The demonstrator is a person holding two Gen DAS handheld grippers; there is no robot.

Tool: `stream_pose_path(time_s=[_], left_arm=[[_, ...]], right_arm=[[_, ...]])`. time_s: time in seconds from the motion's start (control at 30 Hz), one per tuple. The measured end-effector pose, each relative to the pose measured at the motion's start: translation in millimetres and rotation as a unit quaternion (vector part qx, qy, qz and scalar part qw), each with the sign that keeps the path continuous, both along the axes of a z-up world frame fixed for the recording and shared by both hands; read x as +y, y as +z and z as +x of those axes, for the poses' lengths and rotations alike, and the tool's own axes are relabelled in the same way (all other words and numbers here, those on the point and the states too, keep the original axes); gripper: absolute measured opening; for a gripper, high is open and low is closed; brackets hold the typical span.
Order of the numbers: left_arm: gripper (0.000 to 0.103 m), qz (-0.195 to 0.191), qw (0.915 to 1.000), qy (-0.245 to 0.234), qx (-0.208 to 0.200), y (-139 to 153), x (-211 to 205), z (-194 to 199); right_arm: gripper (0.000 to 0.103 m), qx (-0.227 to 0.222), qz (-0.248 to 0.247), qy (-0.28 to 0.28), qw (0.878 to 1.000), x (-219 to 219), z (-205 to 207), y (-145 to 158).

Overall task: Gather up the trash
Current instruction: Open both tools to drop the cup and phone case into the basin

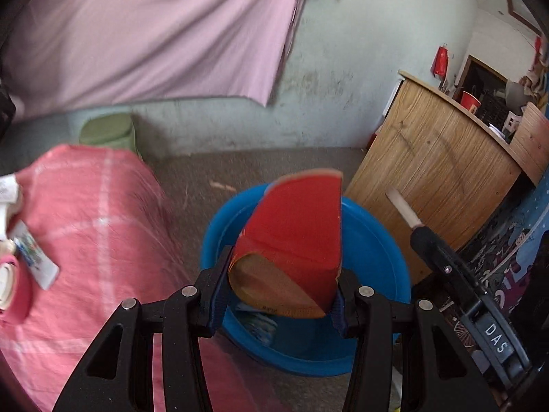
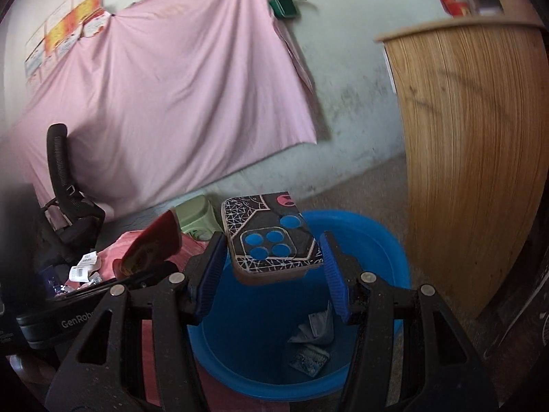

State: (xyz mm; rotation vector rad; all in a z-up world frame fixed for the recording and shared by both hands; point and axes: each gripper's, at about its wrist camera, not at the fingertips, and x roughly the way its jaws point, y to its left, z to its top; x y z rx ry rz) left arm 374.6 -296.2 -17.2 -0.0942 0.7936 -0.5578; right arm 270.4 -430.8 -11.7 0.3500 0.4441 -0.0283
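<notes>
My left gripper [image 1: 279, 288] is shut on a crushed red carton [image 1: 295, 240] and holds it above a blue basin [image 1: 377, 250] on the floor. The red carton also shows in the right wrist view [image 2: 152, 249]. My right gripper [image 2: 272, 267] holds a black patterned card with round holes [image 2: 271, 237] between its blue pads [image 2: 209, 274], over the same blue basin [image 2: 370, 237]. Crumpled wrappers [image 2: 314, 329] lie in the basin's bottom. The right gripper also appears at the right of the left wrist view [image 1: 429, 237].
A table with a pink checked cloth [image 1: 103, 226] holds scraps of paper and tape [image 1: 24, 261] at the left. A wooden cabinet [image 1: 439, 171] stands right of the basin. A green stool [image 1: 106, 134] and an office chair [image 2: 65, 199] stand by the wall.
</notes>
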Motion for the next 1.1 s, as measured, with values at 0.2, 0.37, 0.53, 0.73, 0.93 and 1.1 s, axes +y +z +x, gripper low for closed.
stream_pose_path(time_s=[0.2, 0.37, 0.53, 0.73, 0.93, 1.1], left_arm=[[0.045, 0.005, 0.9996, -0.005, 0.026, -0.1, -5.4, 9.1], [0.050, 0.000, 0.9996, 0.005, 0.028, 4.6, -2.5, 8.3], [0.053, -0.006, 0.9995, 0.030, 0.009, 13.0, 17.9, -3.4], [0.057, -0.020, 0.9960, 0.077, -0.040, 37.2, 54.7, -18.1], [0.065, -0.013, 0.9848, 0.129, -0.116, 63.7, 95.2, -43.5], [0.081, -0.007, 0.9681, 0.179, -0.175, 78.3, 135.3, -70.4]], right_arm=[[0.076, 0.029, 0.017, -0.002, 0.999, -3.6, 6.9, -10.1], [0.076, 0.032, 0.021, -0.002, 0.999, -9.0, 13.1, -10.4], [0.077, 0.015, 0.017, -0.002, 1.000, -9.5, 11.5, -3.0], [0.081, -0.035, -0.013, 0.008, 0.999, 8.9, 0.8, 19.8], [0.094, -0.096, -0.030, 0.033, 0.994, 39.1, -13.5, 41.0], [0.103, -0.145, -0.043, 0.055, 0.987, 69.2, -24.8, 58.3]])
